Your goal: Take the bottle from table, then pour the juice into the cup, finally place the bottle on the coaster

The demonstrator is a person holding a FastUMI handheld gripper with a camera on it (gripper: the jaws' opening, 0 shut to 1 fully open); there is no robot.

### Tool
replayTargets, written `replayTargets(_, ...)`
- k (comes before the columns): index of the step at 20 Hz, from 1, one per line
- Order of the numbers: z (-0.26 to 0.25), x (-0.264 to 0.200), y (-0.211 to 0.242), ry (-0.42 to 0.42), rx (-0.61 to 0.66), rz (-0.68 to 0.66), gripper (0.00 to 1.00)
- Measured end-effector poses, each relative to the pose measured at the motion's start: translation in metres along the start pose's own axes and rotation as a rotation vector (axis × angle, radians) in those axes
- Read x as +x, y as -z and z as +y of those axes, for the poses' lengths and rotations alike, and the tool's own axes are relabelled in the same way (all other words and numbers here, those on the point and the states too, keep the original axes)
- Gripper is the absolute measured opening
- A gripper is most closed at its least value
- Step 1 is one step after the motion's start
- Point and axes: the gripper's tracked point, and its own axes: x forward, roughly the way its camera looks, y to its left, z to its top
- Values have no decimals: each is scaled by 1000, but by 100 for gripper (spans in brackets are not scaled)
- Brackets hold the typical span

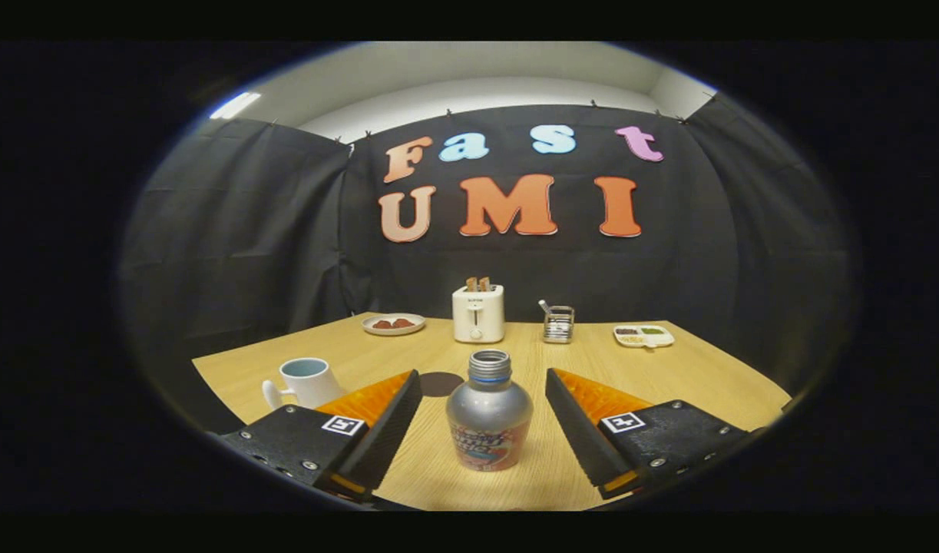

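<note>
The tongs [484,384] reach forward low over the wooden surface [669,369], roughly level, with their 2 fingers [385,430] spread wide apart and holding nothing. The bottle [489,411] stands upright on the surface between the fingers, a clear gap on each side, so neither finger touches it. Its long axis runs straight up, the threaded neck at the top, with no cap on it, and the rounded silver body below; the printed band near its base is too blurred to make out. Just beyond the bottle and slightly to the left lies the dark round coaster [441,383], partly hidden behind the bottle's shoulder and the left finger's tip. The white cup [306,382] sits beyond the left finger with its handle turned to the left; its lower part is cut off by that finger. Farther back along the far edge of the surface stand a white toaster [478,313] with 2 slices poking out of it, a plate [393,324] with reddish-brown pieces to its left, a small wire rack [558,323] to its right, and a divided dish [643,335] further right still, whose contents are too small to tell. The near part of each finger runs out of sight at the bottom.
</note>
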Motion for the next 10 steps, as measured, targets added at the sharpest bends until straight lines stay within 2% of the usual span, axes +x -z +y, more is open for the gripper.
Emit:
replayTargets(7, 0, 16, 43, 5, 29, 70, 96)
replayTargets(9, -3, 20, 54, 18, 39, 89, 88)
replayTargets(10, -3, 22, 59, 23, 48, 101, 88)
